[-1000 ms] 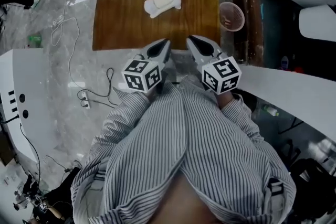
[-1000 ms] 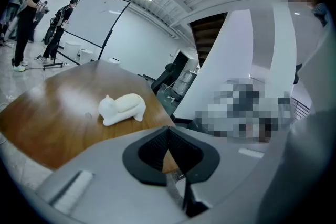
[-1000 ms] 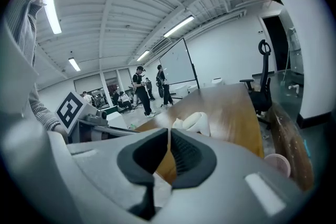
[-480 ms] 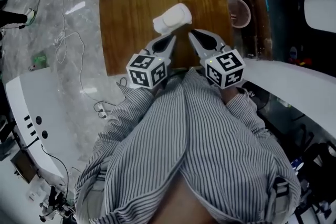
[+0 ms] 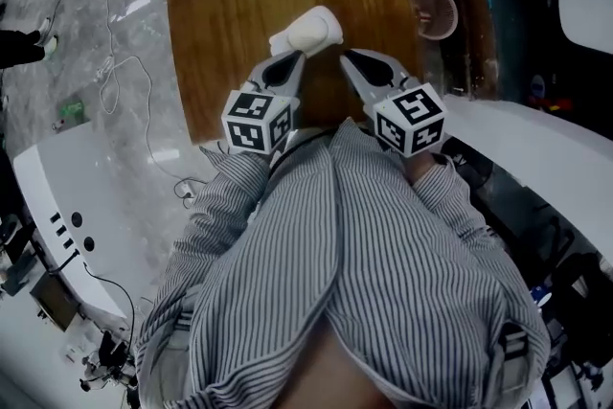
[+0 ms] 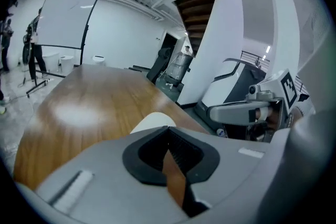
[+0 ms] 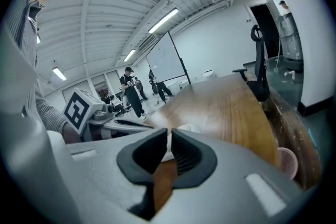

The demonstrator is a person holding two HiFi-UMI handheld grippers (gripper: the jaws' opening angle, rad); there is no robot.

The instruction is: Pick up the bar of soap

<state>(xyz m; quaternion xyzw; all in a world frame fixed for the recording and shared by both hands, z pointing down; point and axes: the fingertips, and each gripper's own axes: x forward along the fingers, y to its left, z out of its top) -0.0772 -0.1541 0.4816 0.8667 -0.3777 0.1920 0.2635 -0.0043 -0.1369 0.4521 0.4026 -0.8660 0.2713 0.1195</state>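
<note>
A white bar of soap (image 5: 306,30) lies on the brown wooden table (image 5: 230,5), just beyond both gripper tips. My left gripper (image 5: 295,59) is shut and empty, its tip close below the soap's left end. In the left gripper view the soap (image 6: 152,121) shows right behind the closed jaws of the left gripper (image 6: 169,129). My right gripper (image 5: 348,58) is also shut with nothing held, a little right of the soap. The right gripper view shows the soap (image 7: 185,127) just past the tips of the right gripper (image 7: 169,136).
A pink cup (image 5: 433,10) stands off the table's right edge, also seen as the pink cup (image 7: 286,161) in the right gripper view. Cables trail over the grey floor (image 5: 115,62) on the left. People stand by a whiteboard (image 6: 65,18) far off.
Both grippers have come forward over the table edge toward the soap. A second ago the soap lay well ahead of them; now it sits right at their tips.
</note>
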